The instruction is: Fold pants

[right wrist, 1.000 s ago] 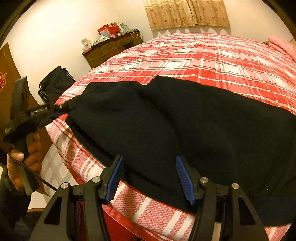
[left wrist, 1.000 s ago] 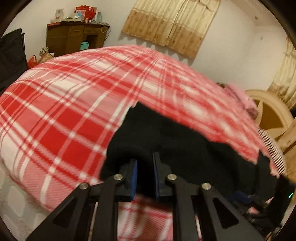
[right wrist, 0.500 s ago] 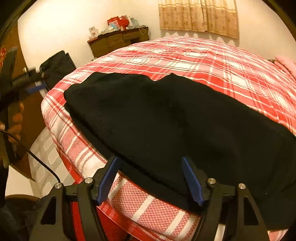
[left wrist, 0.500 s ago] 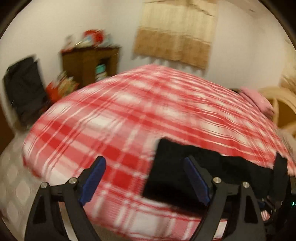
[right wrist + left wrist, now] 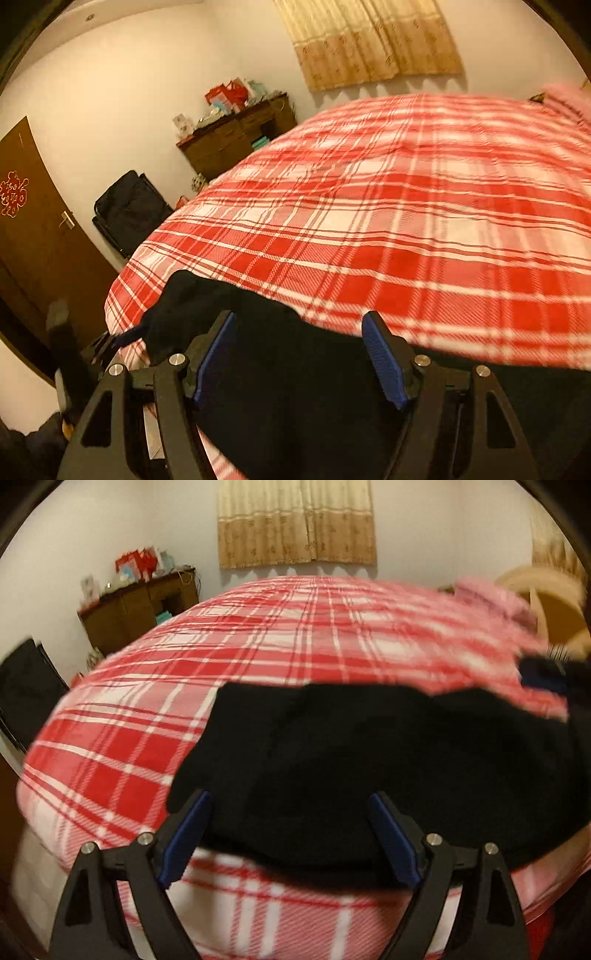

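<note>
Black pants [image 5: 369,760] lie flat along the near edge of a bed with a red and white plaid blanket [image 5: 277,642]. My left gripper [image 5: 290,805] is open and empty, its jaws spread wide just above the pants' near edge. In the right wrist view the pants [image 5: 295,369] fill the bottom of the frame. My right gripper [image 5: 299,325] is open and empty, low over the cloth. The other gripper [image 5: 110,343] shows at the lower left by the pants' end.
A dark wooden desk [image 5: 236,136] with boxes stands against the far wall. A black suitcase [image 5: 129,210] leans by the wall. A brown door [image 5: 33,229] is at the left. A pink pillow [image 5: 491,598] and a wooden headboard [image 5: 554,602] are at the right. Beige curtains [image 5: 295,520] hang behind.
My left gripper let go of the pants' end, opened wide and swung right to face the pants. My right gripper stayed open and dropped lower over the cloth.
</note>
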The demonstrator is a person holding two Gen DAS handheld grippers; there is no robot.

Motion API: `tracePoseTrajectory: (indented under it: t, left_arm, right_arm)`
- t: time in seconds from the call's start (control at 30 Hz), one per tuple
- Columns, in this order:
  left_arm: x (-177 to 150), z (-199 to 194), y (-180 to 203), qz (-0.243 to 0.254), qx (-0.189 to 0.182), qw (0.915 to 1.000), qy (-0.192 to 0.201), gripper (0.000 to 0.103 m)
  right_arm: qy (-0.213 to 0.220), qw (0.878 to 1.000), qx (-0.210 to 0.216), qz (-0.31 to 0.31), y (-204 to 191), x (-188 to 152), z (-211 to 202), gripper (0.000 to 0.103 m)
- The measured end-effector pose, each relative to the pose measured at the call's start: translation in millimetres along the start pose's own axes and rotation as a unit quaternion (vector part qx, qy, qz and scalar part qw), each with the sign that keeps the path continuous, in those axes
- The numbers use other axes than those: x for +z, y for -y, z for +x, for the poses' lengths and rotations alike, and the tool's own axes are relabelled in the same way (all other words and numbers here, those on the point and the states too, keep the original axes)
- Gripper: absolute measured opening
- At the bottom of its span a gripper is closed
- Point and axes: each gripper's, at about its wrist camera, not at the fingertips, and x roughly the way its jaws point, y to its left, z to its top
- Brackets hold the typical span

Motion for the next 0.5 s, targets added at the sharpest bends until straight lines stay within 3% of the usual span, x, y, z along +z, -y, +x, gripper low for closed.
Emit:
tracePoseTrajectory:
  t: [0.17,0.27,0.5]
  left_arm:
    - [-5,-1,1,0.007,0.009,0.9999,-0.007,0.094]
    - [-2,5,5,0.007,0.002,0.9999,-0.015,0.103]
    - [-3,10,13,0.006,0.019,0.9997,-0.016,0.103]
  right_arm:
    - [-0.065,0.996,0.057,0.024,-6,-15,30,0.072]
    - [-0.075,0.995,0.059,0.009,-21,-31,20,0.072]
    - [-0.107,0.992,0.065,0.008,-23,-42,37,0.073]
